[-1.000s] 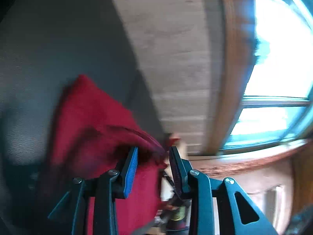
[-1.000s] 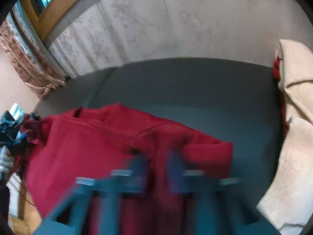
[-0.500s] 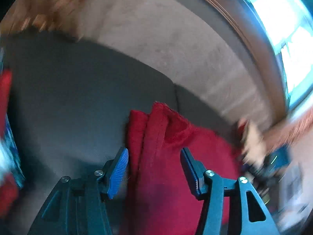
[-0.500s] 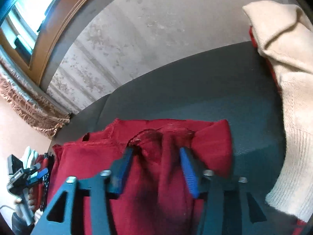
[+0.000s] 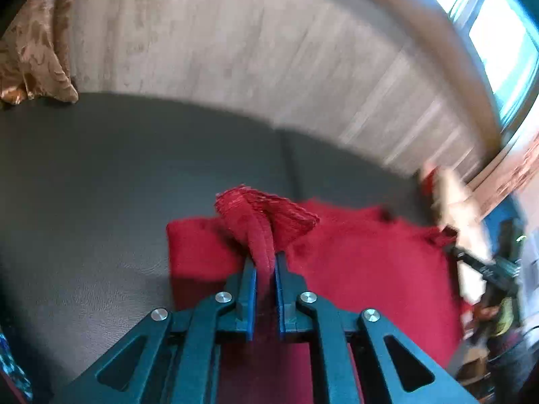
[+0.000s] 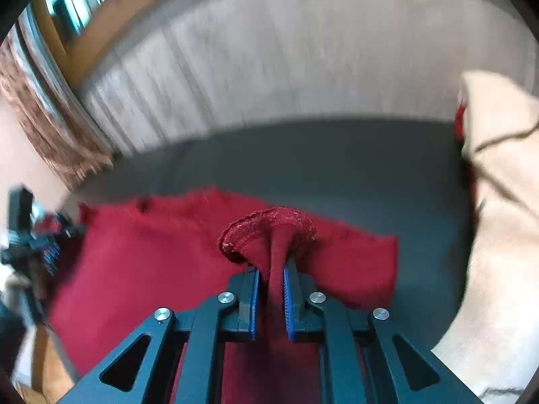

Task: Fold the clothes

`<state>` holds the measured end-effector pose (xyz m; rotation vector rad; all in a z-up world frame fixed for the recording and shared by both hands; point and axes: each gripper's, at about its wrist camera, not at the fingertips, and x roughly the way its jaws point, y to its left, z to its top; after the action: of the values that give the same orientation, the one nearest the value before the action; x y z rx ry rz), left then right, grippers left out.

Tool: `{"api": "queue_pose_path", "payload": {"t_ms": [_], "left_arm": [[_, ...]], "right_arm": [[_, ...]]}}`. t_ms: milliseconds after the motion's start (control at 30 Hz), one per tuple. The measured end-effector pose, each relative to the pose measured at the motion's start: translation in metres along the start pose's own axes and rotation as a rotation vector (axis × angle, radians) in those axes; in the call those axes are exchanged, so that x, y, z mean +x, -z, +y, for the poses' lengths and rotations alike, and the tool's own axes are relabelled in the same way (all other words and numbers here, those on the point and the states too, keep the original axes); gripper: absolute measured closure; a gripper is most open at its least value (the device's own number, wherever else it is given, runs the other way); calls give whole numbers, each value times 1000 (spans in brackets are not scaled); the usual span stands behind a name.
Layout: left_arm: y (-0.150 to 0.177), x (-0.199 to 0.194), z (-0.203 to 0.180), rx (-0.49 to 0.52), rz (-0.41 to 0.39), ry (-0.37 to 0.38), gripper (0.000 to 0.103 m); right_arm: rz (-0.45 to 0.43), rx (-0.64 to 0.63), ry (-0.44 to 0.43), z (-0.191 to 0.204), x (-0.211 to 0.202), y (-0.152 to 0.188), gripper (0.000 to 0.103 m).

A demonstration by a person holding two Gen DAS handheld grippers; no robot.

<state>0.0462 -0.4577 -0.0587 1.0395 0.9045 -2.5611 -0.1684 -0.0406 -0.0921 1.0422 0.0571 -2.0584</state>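
A red knit garment (image 5: pixel 370 262) lies spread on a dark grey cushioned surface (image 5: pixel 101 185). My left gripper (image 5: pixel 264 264) has its jaws closing on a bunched fold at the garment's left end, and the pads press the cloth, which rises in a tuft ahead of the fingertips. In the right wrist view the same red garment (image 6: pixel 151 252) fills the lower left. My right gripper (image 6: pixel 271 271) is shut on a gathered fold near the garment's right end, with a ribbed hem flaring above the tips. Each view shows the other gripper blurred at the garment's far end.
A cream knit sweater (image 6: pixel 498 202) with something red under it is heaped at the right of the grey surface (image 6: pixel 337 161). A pale striped wall runs behind. A patterned brown curtain (image 5: pixel 33 50) hangs at far left, and a wood-framed window (image 5: pixel 498 33) is at upper right.
Both grippers stood open over the red garment half a second ago and now pinch folds of it. The left view has swung round from the window side to face the wall.
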Motion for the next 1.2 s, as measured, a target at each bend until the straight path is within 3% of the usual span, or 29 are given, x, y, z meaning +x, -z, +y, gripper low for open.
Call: {"api": "queue_pose_path", "payload": {"t_ms": [67, 167, 267, 333, 433, 567, 633, 800, 867, 933, 1033, 1200], "left_arm": [[-4, 0, 15, -100, -26, 3, 95], [-3, 16, 30, -205, -13, -25, 95], [13, 42, 36, -217, 45, -82, 95], [24, 41, 35, -216, 4, -78, 95], [39, 29, 27, -177, 5, -107, 95], [72, 1, 29, -159, -6, -112, 95], [89, -14, 32, -164, -13, -107, 95], [108, -17, 15, -142, -27, -120, 94], [107, -21, 13, -160, -31, -85, 93], [105, -29, 9, -137, -47, -80, 92], [101, -26, 5, -97, -32, -81, 88], [94, -7, 0, -25, 46, -121, 85]], "right_arm": [[-53, 27, -21, -3, -12, -10, 90], [-29, 84, -8, -14, 7, -11, 90], [24, 205, -25, -32, 40, 7, 87], [6, 292, -90, -44, 49, 21, 87], [-33, 395, -171, -55, 40, 37, 87], [-8, 315, -184, -40, 18, 58, 87], [-12, 346, -214, -40, 7, 72, 87], [21, 314, -216, -28, -18, 95, 83], [24, 257, -167, -20, -32, 94, 71], [-2, 139, -90, -7, -53, 88, 38], [-21, -48, -34, 15, -72, 85, 28], [15, -175, -2, 30, -58, 78, 28]]}}
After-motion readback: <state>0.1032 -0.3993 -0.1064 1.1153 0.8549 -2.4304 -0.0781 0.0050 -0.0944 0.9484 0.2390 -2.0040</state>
